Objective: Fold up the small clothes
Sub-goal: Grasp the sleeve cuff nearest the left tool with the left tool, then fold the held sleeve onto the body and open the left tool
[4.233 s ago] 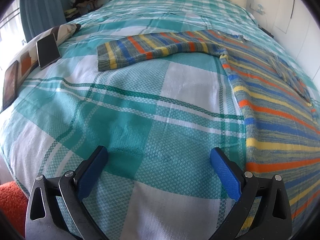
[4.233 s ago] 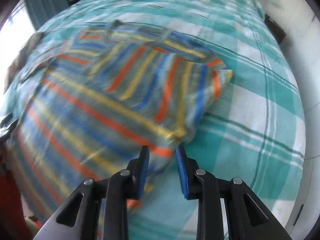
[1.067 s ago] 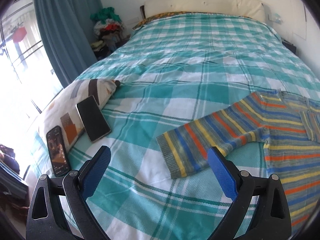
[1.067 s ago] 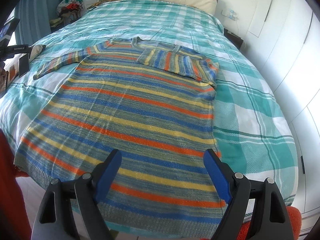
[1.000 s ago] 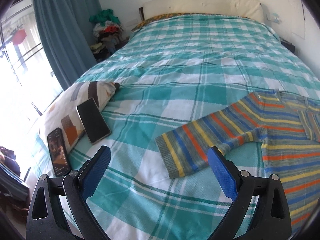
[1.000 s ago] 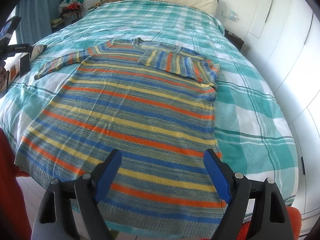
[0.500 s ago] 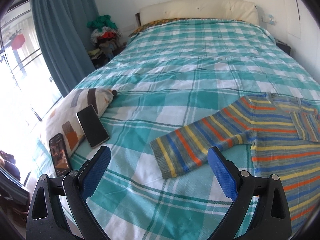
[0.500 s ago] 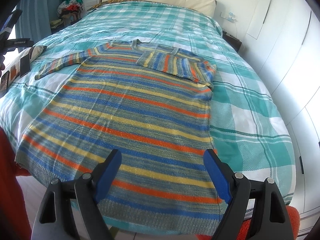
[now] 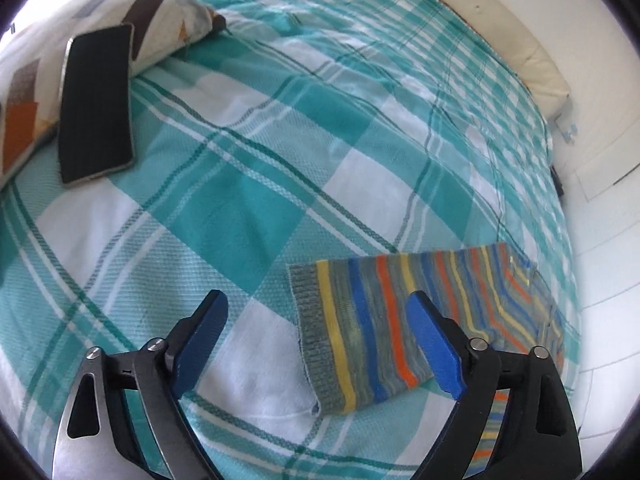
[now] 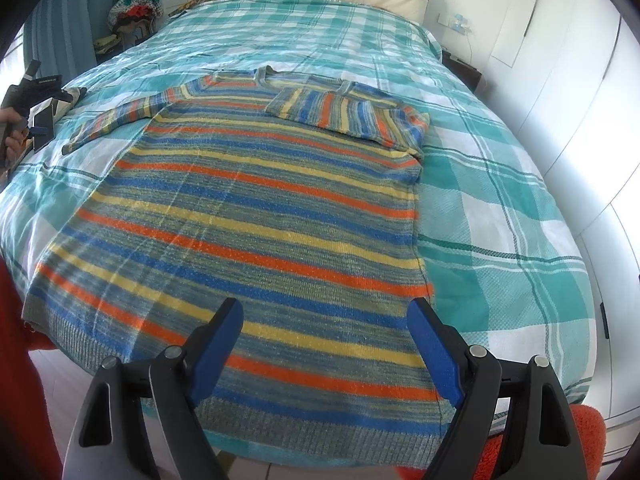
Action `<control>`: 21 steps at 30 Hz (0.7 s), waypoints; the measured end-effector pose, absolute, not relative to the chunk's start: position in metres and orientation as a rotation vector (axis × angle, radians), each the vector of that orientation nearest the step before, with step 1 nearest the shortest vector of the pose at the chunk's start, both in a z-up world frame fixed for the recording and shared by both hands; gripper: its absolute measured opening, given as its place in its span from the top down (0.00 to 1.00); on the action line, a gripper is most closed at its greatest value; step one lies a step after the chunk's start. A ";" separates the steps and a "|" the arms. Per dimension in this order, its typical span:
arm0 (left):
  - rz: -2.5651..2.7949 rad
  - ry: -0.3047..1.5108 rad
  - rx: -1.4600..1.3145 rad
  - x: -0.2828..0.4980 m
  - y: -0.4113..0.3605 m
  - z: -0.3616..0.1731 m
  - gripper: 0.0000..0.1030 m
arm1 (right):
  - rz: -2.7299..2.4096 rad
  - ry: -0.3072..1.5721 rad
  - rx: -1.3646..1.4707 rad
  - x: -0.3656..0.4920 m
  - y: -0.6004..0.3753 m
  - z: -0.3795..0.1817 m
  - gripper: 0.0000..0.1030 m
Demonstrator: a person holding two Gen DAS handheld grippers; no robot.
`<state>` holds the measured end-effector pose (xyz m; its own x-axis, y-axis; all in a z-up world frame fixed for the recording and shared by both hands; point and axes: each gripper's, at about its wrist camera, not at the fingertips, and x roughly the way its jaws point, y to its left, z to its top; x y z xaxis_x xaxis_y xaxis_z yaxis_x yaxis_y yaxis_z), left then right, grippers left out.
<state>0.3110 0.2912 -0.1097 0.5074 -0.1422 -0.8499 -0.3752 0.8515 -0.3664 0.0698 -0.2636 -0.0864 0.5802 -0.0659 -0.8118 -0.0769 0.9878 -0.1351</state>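
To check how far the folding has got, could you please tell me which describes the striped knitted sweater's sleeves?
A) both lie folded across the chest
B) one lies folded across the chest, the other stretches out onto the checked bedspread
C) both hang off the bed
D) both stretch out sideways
B: on the striped knitted sweater, one sleeve lies across the chest, while the other sleeve reaches out over the teal checked bedspread.

A bed (image 10: 500,184) with a teal-and-white checked cover fills both views. A striped sweater (image 10: 248,216) lies flat on it, hem at the 6 o'clock edge, neck towards 12; its right sleeve is folded across the chest, its left sleeve (image 9: 384,328) stretched out towards 9. A patterned pillow (image 9: 36,80) lies at the 9 o'clock edge, a dark phone (image 9: 96,104) resting on it.
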 end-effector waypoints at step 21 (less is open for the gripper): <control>-0.357 0.887 -0.100 0.395 -0.029 0.033 0.98 | 0.058 0.959 -0.098 0.071 -0.272 -0.098 0.19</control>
<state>0.3951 -0.0290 0.0331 0.5768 -0.3455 -0.7402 0.2630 0.9365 -0.2321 0.0712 -0.2719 -0.0981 0.5735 0.0055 -0.8192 -0.0926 0.9940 -0.0582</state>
